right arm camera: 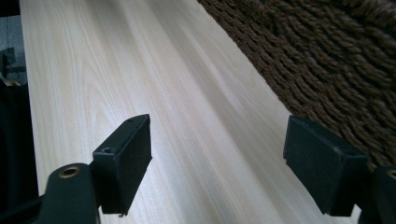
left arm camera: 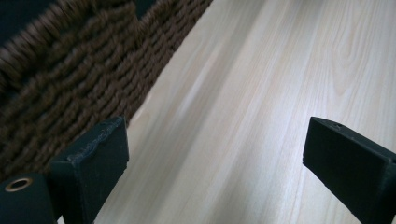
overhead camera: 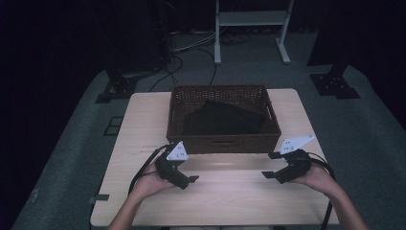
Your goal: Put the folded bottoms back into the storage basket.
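Both tongs, the left gripper [overhead camera: 187, 173] and the right gripper [overhead camera: 271, 165], gape wide and empty over the table [overhead camera: 230, 196], probably readied to reach into the basket [overhead camera: 223, 143] just ahead, where dark cloth [overhead camera: 225, 120] lies folded.

A pale wooden table [overhead camera: 143, 124] carries a dark woven wicker basket [overhead camera: 223, 143] set toward its far edge, with bare tabletop in front of it.
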Action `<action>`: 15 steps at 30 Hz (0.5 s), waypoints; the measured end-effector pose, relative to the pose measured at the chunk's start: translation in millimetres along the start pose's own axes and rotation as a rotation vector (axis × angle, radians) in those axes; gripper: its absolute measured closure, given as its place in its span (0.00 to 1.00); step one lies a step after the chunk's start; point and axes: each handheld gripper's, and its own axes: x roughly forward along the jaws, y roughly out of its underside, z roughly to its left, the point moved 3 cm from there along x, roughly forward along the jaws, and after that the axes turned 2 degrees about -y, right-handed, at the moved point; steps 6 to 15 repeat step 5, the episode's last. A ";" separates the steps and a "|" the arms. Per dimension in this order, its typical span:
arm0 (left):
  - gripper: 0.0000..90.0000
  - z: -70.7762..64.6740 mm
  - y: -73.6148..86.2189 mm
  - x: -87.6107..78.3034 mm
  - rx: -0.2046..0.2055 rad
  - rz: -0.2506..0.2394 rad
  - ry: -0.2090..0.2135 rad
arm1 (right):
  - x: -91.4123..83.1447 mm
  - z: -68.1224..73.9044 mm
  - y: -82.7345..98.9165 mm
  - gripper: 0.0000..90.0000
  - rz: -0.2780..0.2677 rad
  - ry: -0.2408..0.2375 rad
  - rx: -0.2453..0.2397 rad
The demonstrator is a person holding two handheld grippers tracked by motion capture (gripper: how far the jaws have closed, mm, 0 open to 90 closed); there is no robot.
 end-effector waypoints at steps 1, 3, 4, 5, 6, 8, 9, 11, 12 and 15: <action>0.07 -0.9 2.4 1.3 -0.006 0.000 0.007 | 0.7 0.5 0.8 0.25 0.001 -0.003 -0.001; 0.07 -3.6 6.8 3.0 -0.006 0.005 0.002 | 2.2 1.6 2.5 0.25 0.007 -0.005 0.001; 0.07 -4.7 8.7 3.5 -0.006 0.003 0.004 | 2.8 2.3 3.2 0.25 0.009 -0.008 0.000; 0.07 -5.5 10.4 3.7 -0.009 0.003 0.010 | 3.3 2.7 3.8 0.25 0.010 -0.008 -0.003; 0.07 -5.5 10.4 3.7 -0.009 0.003 0.010 | 3.3 2.7 3.8 0.25 0.010 -0.008 -0.003; 0.07 -5.5 10.4 3.7 -0.009 0.003 0.010 | 3.3 2.7 3.8 0.25 0.010 -0.008 -0.003; 0.07 -5.5 10.4 3.7 -0.009 0.003 0.010 | 3.3 2.7 3.8 0.25 0.010 -0.008 -0.003; 0.07 -5.5 10.4 3.7 -0.009 0.003 0.010 | 3.3 2.7 3.8 0.25 0.010 -0.008 -0.003; 0.07 -5.5 10.4 3.7 -0.009 0.003 0.010 | 3.3 2.7 3.8 0.25 0.010 -0.008 -0.003; 0.07 -5.5 10.4 3.7 -0.009 0.003 0.010 | 3.3 2.7 3.8 0.25 0.010 -0.008 -0.003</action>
